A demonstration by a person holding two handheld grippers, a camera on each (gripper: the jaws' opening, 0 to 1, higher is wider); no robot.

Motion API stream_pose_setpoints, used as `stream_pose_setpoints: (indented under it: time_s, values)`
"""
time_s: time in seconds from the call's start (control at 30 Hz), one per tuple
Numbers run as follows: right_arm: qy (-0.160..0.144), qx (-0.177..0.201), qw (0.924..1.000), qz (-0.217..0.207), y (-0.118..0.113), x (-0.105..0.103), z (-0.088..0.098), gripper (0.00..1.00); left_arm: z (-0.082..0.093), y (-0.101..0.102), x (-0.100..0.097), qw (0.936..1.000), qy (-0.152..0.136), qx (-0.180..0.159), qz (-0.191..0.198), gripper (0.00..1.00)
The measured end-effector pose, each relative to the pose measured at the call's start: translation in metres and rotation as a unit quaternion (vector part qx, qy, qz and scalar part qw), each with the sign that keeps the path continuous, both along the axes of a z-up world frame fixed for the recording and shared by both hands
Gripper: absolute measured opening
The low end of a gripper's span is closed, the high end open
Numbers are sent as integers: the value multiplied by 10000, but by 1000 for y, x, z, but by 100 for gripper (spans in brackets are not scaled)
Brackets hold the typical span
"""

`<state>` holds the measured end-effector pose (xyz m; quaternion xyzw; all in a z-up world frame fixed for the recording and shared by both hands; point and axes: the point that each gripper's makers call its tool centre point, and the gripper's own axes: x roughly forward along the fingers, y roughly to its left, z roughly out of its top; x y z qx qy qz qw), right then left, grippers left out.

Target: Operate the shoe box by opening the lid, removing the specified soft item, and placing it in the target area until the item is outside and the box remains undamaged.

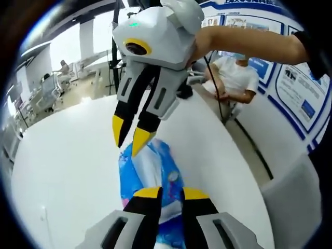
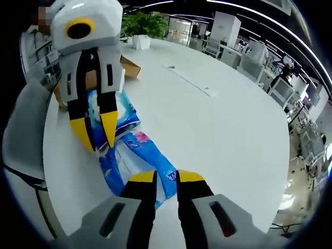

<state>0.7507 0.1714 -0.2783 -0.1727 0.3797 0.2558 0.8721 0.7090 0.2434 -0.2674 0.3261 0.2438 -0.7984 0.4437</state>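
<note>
In the right gripper view, the brown cardboard shoe box (image 2: 127,67) is mostly hidden behind the white left gripper with yellow-tipped jaws (image 2: 97,136), so whether its lid is open cannot be told. The near end of the blue and white soft plastic-wrapped pack (image 2: 129,150) disappears under the right gripper's black jaws (image 2: 166,176). In the left gripper view, the same pack (image 1: 150,166) is cut off below by the jaws; its print is too blurred to read.

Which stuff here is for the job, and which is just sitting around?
For the job: blue soft pack, cardboard shoe box, left gripper, right gripper.
Just around: potted plant, white table, grey chair, seated person.
</note>
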Motion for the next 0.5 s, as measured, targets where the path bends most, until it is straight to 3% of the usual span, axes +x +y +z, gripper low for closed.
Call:
stream_pose_setpoints:
  time_s: [0.5]
  values:
    - [-110, 17, 9994, -339, 8, -17, 28, 28, 38, 31, 10, 9978, -59, -406, 519, 35]
